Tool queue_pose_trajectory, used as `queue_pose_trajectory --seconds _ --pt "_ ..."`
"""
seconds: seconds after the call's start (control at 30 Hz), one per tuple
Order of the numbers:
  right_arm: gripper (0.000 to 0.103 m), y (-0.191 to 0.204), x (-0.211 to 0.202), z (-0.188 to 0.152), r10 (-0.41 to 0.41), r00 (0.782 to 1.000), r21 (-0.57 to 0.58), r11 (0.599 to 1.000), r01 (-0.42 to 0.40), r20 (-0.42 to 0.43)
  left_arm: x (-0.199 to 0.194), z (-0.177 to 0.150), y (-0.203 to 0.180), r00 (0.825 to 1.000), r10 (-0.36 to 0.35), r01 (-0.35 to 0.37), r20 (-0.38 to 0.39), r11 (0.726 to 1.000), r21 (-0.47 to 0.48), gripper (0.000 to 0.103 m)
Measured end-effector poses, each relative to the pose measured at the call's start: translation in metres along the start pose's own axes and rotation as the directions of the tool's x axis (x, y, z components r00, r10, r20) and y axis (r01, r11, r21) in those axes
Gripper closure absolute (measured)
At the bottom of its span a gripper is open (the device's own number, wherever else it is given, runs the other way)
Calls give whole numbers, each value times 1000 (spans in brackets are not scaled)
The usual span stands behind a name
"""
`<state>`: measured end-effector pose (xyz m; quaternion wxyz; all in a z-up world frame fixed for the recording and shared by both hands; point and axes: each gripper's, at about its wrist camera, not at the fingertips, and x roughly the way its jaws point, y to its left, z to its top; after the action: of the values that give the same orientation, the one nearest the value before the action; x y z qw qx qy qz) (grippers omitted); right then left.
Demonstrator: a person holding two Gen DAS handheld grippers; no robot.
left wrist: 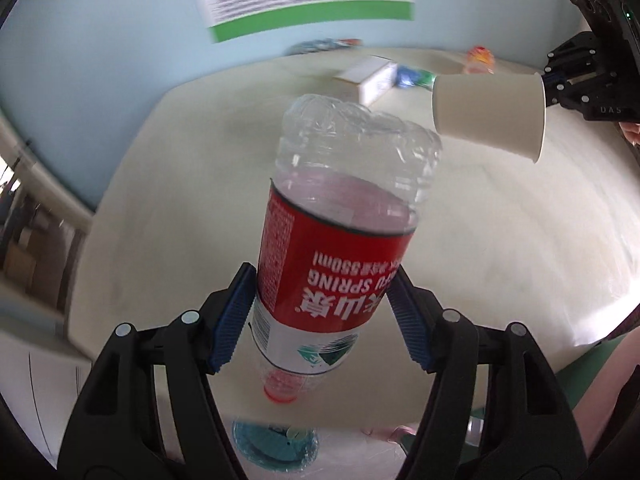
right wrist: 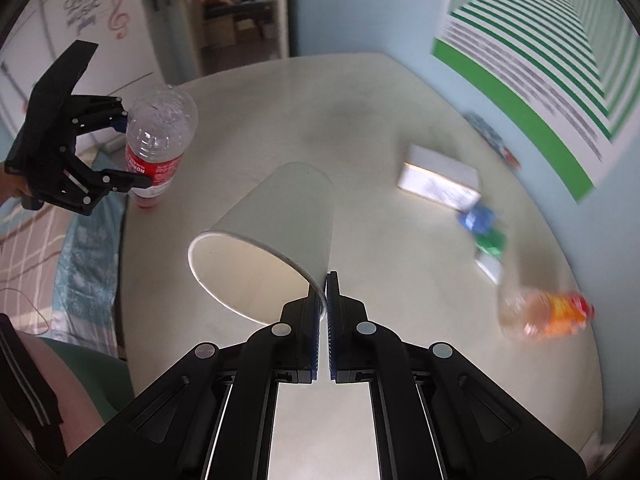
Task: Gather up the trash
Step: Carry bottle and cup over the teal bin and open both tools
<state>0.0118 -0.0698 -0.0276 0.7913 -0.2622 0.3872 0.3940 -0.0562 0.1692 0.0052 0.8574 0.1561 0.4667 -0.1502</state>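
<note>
A clear plastic bottle (left wrist: 340, 240) with a red label hangs cap-down above the pale round table (left wrist: 500, 248). My left gripper (left wrist: 322, 276) is shut on it, blue pads pressing the label from both sides. The same bottle (right wrist: 160, 132) and left gripper (right wrist: 128, 148) appear at the left of the right wrist view, over the table's edge. My right gripper (right wrist: 325, 280) is shut on the rim of a white paper cup (right wrist: 280, 232), which lies on its side in the air, mouth toward the camera. In the left wrist view the cup (left wrist: 488, 112) and right gripper (left wrist: 560, 88) show at upper right.
On the table lie a white box (right wrist: 440, 184), blue and green wrappers (right wrist: 484, 228) and a blurred orange-labelled bottle (right wrist: 548, 312). A teal round thing under clear plastic (left wrist: 276, 444) sits below the held bottle. A person's leg (right wrist: 60, 392) is at lower left.
</note>
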Motion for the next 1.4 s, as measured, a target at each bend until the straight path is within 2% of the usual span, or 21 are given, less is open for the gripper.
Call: queue_pose_trajectory --seconds 0.23,0.43,0.53,0.67,0.8,0.93,1.07,1.23,1.27,1.3,1.37,1.4 --pt "99 80 25 62 117 993 -166 980 -113 13 -45 -62 57 994 105 -104 -1 981 -165 39" --pt "99 165 51 109 229 973 -291 930 -223 -16 -81 -129 106 984 174 -174 -28 935 -310 39" --pt "99 211 70 128 283 958 -342 896 -284 -54 -86 -170 130 979 189 -204 -77 906 -370 39" --pt "99 271 103 145 338 931 -400 841 -364 -137 -74 -225 155 976 155 -208 -151 870 -448 39" --pt "99 319 146 149 350 907 -416 807 -419 -235 -54 -282 174 973 97 -195 -208 826 -528 39" --pt "99 358 196 146 319 885 -402 801 -443 -339 -28 -325 189 969 35 -172 -245 807 -565 39" --pt "99 386 244 137 276 862 -372 815 -445 -426 1 -360 206 964 -23 -148 -267 784 -603 39" --pt "99 415 297 127 221 839 -365 824 -433 -497 44 -389 219 947 -50 -157 -316 788 -595 39" --pt "97 421 308 126 215 830 -357 826 -435 -515 55 -394 222 942 -70 -150 -329 789 -596 39" --pt "94 425 316 125 206 831 -357 830 -428 -517 61 -397 223 938 -85 -141 -335 791 -595 39" --pt "74 430 330 126 191 828 -352 838 -417 -527 70 -400 227 932 -97 -136 -348 800 -585 36" --pt "65 429 334 128 191 832 -347 843 -411 -521 77 -402 229 925 -100 -141 -367 806 -575 28"
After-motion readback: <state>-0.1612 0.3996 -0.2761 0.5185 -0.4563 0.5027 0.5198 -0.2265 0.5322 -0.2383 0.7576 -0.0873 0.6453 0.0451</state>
